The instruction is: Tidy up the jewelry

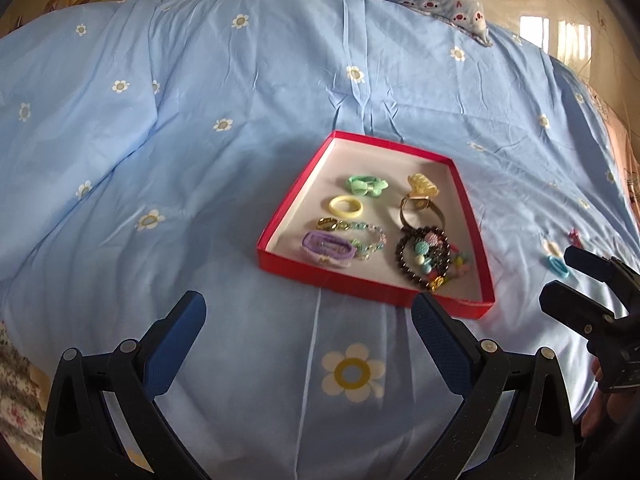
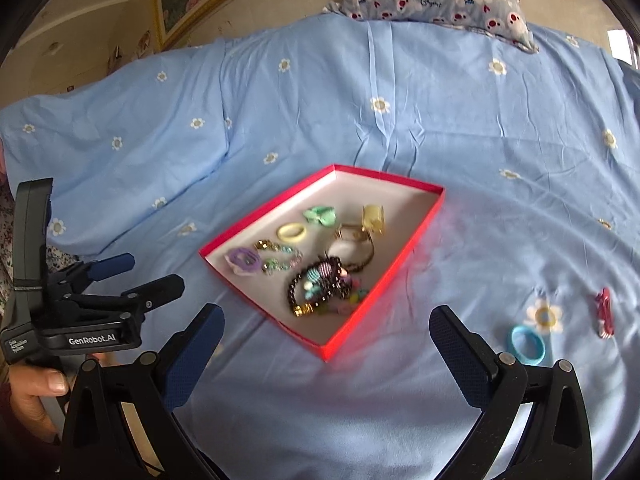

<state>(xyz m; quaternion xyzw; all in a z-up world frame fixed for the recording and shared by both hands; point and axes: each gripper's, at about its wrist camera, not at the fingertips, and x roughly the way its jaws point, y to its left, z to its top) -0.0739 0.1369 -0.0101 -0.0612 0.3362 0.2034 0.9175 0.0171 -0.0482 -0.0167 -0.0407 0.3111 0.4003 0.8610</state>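
Gaping empty: left tongs [image 1: 308, 312], right tongs [image 2: 326, 326]; one red tray [image 2: 384, 280]; two pieces outside.

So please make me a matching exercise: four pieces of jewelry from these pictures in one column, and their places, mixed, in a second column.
Things:
1. yellow plastic ring
2. blue elastic hair loop
3. dark brown bead bracelet
4. red hair clip

Places:
A. on the bedsheet, farthest right of the red box
B. in the box, near its right front corner
C. in the box, beside the green bow
D. on the bedsheet, beside a printed flower

Pairs: 1-C, 2-D, 3-B, 4-A
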